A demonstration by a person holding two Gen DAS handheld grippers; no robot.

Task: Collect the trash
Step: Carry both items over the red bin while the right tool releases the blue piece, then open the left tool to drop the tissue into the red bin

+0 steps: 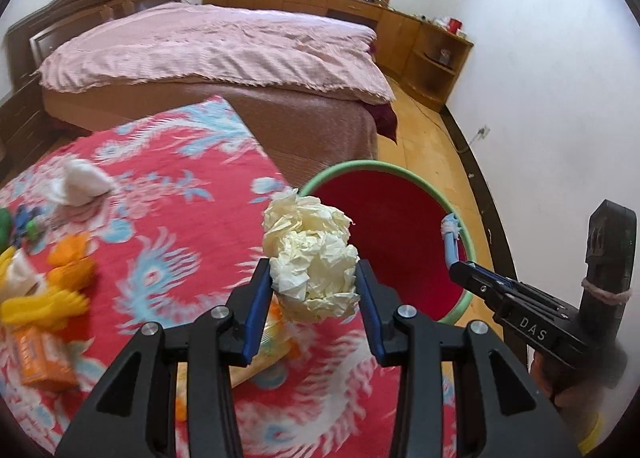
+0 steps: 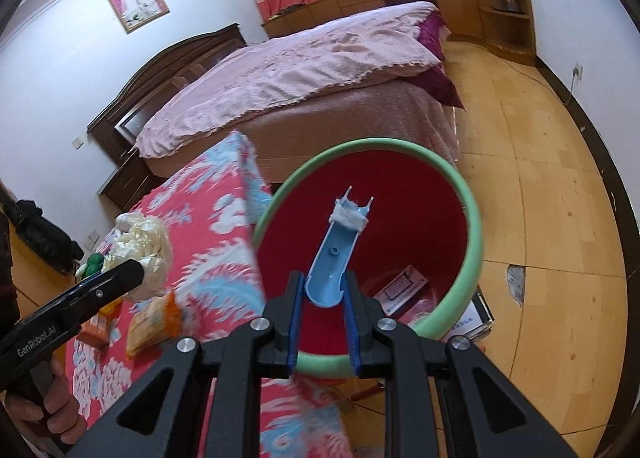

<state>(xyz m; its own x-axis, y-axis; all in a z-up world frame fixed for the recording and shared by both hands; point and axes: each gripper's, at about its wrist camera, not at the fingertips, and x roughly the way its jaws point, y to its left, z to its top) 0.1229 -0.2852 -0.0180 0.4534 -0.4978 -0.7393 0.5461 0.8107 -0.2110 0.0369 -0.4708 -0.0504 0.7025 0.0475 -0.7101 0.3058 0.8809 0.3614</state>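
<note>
My left gripper [image 1: 314,278] is shut on a crumpled cream paper ball [image 1: 310,254], held above the red floral tablecloth [image 1: 160,242] near the table's right edge. The ball also shows in the right wrist view [image 2: 140,246]. A red bin with a green rim [image 1: 384,230] stands just right of the table. My right gripper [image 2: 324,290] is shut on a light blue plastic piece [image 2: 332,270] with white fluff at its tip, held over the bin's mouth [image 2: 476,234]. That piece and the right gripper [image 1: 460,268] show in the left wrist view. Boxes lie at the bin's bottom [image 2: 404,290].
On the table lie a white tissue wad [image 1: 80,182], orange and yellow items [image 1: 68,270], an orange packet [image 1: 44,358] and a snack bag [image 2: 156,318]. A bed with a pink cover [image 1: 224,46] stands behind. Wooden floor [image 2: 540,198] lies right of the bin.
</note>
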